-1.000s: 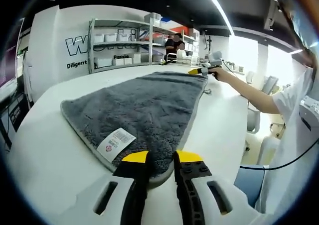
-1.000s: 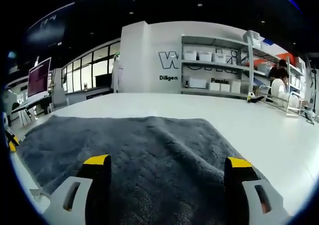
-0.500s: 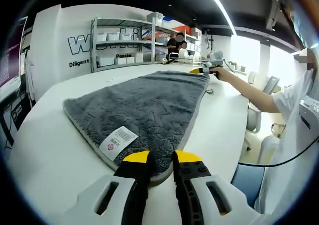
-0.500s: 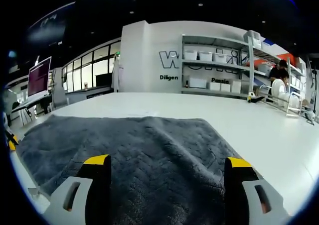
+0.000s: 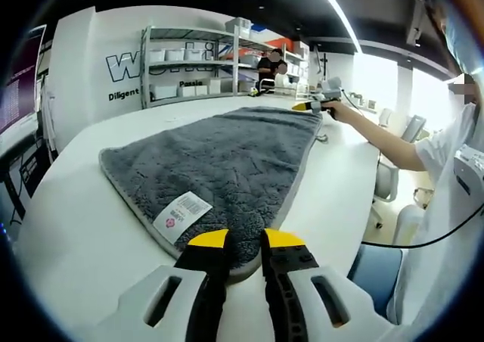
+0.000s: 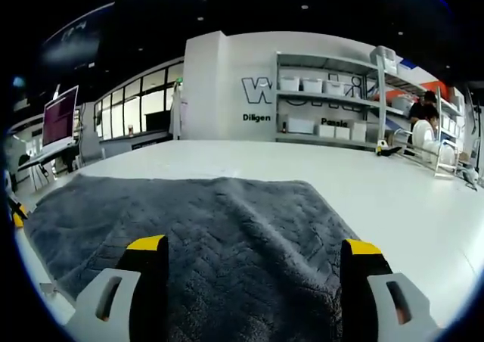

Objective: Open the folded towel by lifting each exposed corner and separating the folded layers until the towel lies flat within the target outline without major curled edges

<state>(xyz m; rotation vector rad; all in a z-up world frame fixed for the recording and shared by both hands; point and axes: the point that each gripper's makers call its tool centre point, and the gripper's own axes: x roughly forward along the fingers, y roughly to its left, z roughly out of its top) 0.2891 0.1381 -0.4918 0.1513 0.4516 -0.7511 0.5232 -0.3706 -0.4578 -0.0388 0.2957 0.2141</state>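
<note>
Two claws at opposite ends of my grey towel (image 5: 219,160), spread on the white counter (image 5: 83,228). Left claw (image 5: 244,240) pinches its near edge beside the label (image 5: 181,213); right claw (image 6: 253,245) gapes wide over pile, gripping nothing.

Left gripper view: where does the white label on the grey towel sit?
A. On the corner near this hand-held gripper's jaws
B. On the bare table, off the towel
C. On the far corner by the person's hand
A. The white label lies on the grey towel just beyond the left hand-held gripper, whose jaws nearly meet on the towel's near edge.
</note>
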